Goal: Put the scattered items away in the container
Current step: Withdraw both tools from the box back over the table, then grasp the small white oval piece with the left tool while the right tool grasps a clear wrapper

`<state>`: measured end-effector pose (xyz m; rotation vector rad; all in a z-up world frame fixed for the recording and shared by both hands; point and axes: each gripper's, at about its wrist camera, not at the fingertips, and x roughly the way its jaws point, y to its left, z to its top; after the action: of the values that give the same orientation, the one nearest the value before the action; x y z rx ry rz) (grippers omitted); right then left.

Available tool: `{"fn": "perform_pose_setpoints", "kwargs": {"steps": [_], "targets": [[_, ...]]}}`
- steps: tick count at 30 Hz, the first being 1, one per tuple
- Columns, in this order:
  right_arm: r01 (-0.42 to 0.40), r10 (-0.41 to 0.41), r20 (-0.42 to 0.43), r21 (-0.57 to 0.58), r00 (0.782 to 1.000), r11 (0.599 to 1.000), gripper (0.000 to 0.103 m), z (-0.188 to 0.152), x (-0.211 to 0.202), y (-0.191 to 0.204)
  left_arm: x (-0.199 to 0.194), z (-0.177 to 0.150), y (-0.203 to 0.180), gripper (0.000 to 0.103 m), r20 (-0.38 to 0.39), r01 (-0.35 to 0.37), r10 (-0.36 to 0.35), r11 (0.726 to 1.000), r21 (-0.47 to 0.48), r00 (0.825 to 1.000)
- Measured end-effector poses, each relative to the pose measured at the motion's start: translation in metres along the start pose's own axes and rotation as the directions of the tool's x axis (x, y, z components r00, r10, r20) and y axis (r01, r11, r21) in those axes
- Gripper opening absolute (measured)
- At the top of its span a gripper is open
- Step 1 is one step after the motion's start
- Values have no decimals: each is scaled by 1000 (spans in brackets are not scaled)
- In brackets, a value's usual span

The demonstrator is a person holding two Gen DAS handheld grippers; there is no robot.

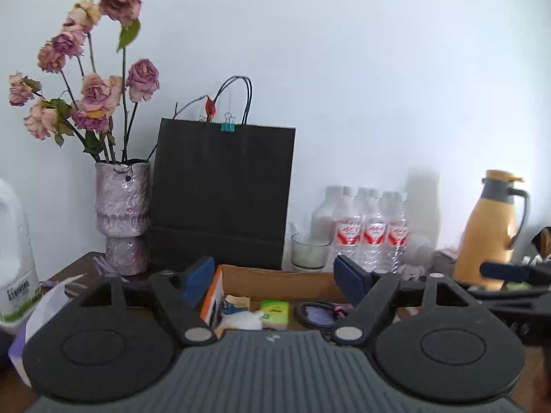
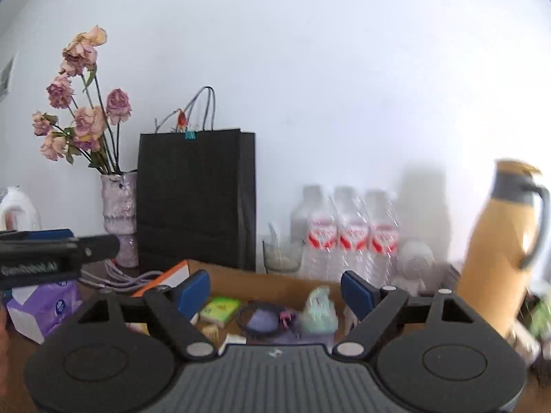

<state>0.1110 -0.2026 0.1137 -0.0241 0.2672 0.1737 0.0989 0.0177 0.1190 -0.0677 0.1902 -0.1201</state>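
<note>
A brown cardboard box [image 1: 275, 277] sits on the dark table in front of me; it also shows in the right wrist view [image 2: 275, 284]. Inside lie a green packet [image 1: 274, 314], a coiled black cable with a purple item [image 1: 318, 315], an orange-edged box [image 1: 211, 297] and white tissue [image 1: 241, 320]. The right wrist view shows the green packet [image 2: 220, 309] and a pale green wrapped item [image 2: 320, 308] in the box. My left gripper [image 1: 275, 280] is open and empty above the box. My right gripper [image 2: 275, 290] is open and empty above it too.
A vase of dried roses [image 1: 122, 216], a black paper bag [image 1: 220, 192], a glass [image 1: 308, 249], water bottles [image 1: 372, 232] and a yellow flask [image 1: 489, 230] line the wall. A white jug [image 1: 13, 247] and a purple tissue pack [image 2: 44, 308] stand at left.
</note>
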Motion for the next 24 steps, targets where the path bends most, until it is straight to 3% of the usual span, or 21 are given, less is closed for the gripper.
{"fn": "perform_pose_setpoints", "kwargs": {"steps": [4,8,12,14,18,21,24], "targets": [[-2,2,29,-3,1000,1000,83,-2,-28,7,-36,3,-10,94,45,-9,7,998,56,999],[39,-40,46,22,998,999,88,-27,-76,11,-94,-22,-20,102,17,-109,108,988,107,994],[58,-57,-22,55,998,997,92,-76,-138,16,-175,-67,-24,103,22,-41,40,999,34,999],[41,-40,-24,56,999,998,94,-102,-171,20,-203,-86,-25,103,12,-17,17,998,54,1000],[43,-42,-20,42,999,998,94,-137,-232,24,-249,-105,-21,103,9,-72,72,994,83,997],[1,-1,-6,65,1000,998,94,-152,-264,25,-263,-120,-19,103,-26,-31,33,998,58,999],[-13,13,-7,56,1000,998,93,-155,-265,31,-249,-131,-23,103,-91,-18,24,998,65,996]]}}
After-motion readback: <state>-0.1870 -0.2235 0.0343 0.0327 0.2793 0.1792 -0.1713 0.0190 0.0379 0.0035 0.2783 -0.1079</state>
